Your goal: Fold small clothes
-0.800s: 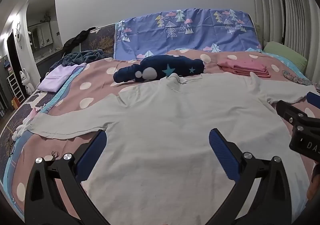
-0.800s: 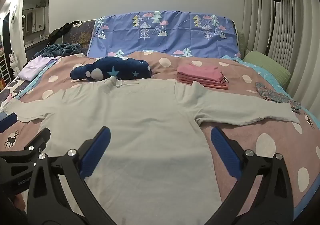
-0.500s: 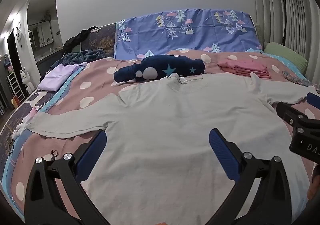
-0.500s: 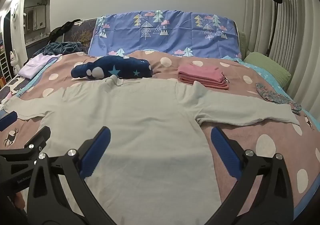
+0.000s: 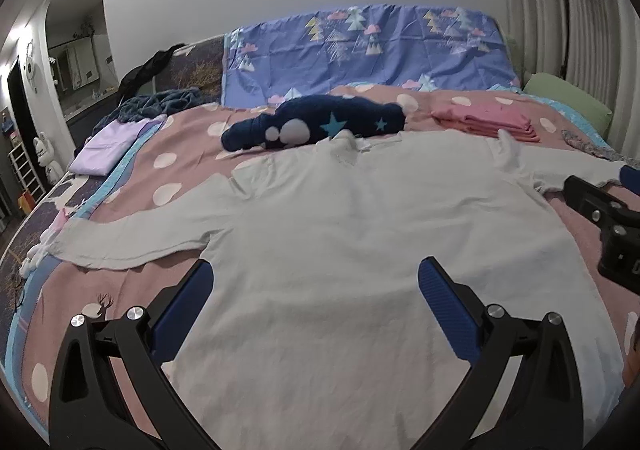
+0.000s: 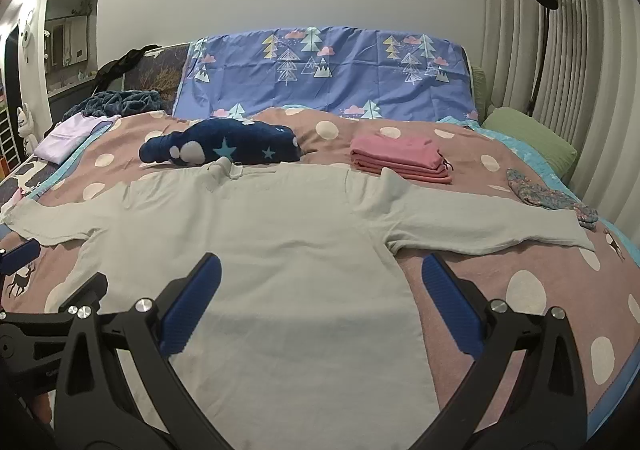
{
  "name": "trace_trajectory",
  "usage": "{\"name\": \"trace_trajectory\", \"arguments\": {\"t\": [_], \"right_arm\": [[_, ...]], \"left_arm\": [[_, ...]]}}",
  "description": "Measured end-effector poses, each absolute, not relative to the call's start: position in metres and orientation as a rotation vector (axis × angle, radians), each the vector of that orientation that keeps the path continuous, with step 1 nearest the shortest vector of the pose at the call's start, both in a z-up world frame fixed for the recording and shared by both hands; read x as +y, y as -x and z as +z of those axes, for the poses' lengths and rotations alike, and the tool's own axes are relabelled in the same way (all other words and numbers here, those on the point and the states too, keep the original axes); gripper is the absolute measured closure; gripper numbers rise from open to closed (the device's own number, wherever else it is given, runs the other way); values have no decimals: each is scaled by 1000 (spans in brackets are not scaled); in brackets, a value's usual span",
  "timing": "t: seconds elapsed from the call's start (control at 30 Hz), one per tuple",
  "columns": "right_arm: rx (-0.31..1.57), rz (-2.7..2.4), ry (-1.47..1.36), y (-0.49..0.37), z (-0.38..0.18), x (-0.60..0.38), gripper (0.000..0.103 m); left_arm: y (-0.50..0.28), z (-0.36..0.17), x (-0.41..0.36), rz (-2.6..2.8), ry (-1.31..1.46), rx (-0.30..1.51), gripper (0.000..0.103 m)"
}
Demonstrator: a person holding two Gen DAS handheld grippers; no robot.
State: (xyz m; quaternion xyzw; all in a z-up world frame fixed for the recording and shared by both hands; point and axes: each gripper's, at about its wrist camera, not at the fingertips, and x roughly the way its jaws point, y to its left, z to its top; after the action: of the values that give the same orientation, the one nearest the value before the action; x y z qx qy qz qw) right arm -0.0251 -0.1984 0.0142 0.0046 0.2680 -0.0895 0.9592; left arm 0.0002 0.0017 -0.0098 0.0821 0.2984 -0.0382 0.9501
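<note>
Pale long-sleeved shirt [image 5: 360, 250] is lying flat, sleeves spread, on a pink polka-dot bedspread [image 6: 500, 286].

Left gripper [image 5: 314, 290] and right gripper [image 6: 320, 282] are hovering over its near hem, tongs wide apart, holding nothing. Beyond it a navy star-print bundle [image 6: 224, 148] and folded pink stack [image 6: 400, 158] are resting; a blue tree-print sheet [image 6: 328, 74] is covering what is probably the headboard. Pleated curtains [image 6: 560, 30] are hanging at right.

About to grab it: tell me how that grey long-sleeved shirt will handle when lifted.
The grey shirt lies flat and wrinkled on the bedspread, so probably floppy. Its spread sleeves would likely dangle. It looks thin, likely light.
</note>
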Motion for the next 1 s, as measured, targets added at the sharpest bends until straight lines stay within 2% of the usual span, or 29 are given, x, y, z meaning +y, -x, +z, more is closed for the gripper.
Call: {"name": "trace_trajectory", "arguments": {"t": [0.3,1.0], "right_arm": [[530,-167,-22,28,15,-198,2],[497,-116,-44,31,14,-191,2]], "left_arm": [[9,-5,0,-88,-187,493,1],[4,-10,15,-132,-124,563,1]]}}
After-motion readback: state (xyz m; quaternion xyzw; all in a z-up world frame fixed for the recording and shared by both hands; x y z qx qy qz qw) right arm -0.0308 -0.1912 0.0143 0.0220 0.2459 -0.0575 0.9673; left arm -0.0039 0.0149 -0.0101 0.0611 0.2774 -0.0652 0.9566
